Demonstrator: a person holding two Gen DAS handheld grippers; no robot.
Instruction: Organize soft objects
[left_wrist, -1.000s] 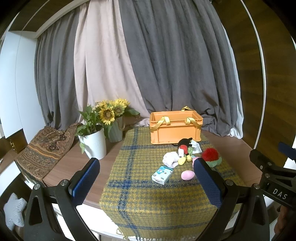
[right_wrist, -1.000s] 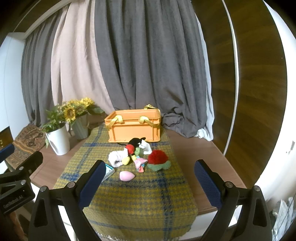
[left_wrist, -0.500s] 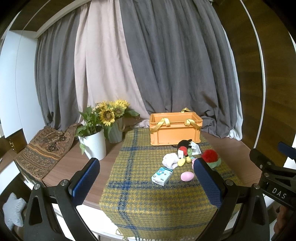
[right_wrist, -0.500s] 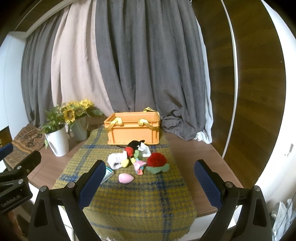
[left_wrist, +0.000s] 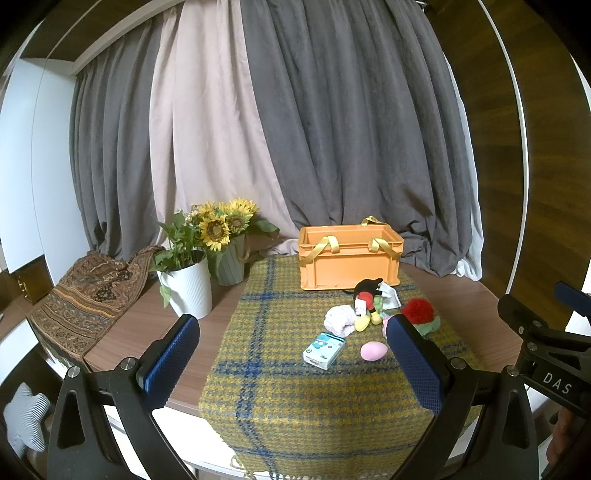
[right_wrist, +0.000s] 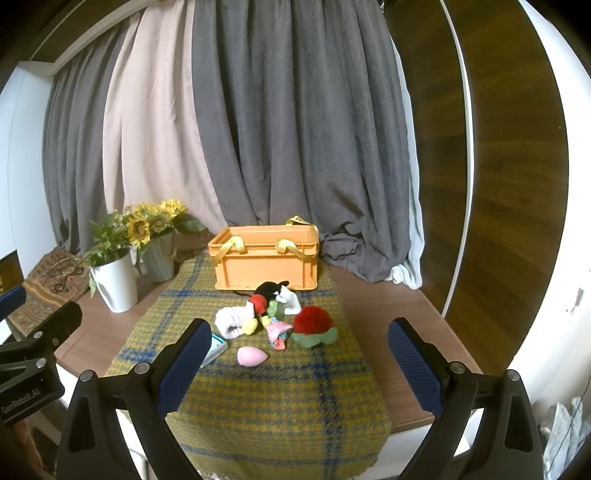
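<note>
Orange plastic crate (left_wrist: 349, 260) with yellow strap handles at the far end of a yellow-and-blue plaid woven cloth (left_wrist: 280, 373). Just before it, heaped soft toys (right_wrist: 275, 315): black-and-red mouse plush (left_wrist: 365, 297), red pompom (left_wrist: 417, 312), pink egg-shaped sponge (right_wrist: 252, 356). Left gripper (left_wrist: 293, 363) and right gripper (right_wrist: 299, 363) spread wide, empty, well short of the heap. Sunflower vases (left_wrist: 225, 254) off to the left.

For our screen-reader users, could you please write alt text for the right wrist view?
An open right gripper hovers before a plaid cloth holding a pile of soft toys and a pink egg-shaped sponge, with an orange crate behind. Sunflowers stand left, before grey curtains.
</note>
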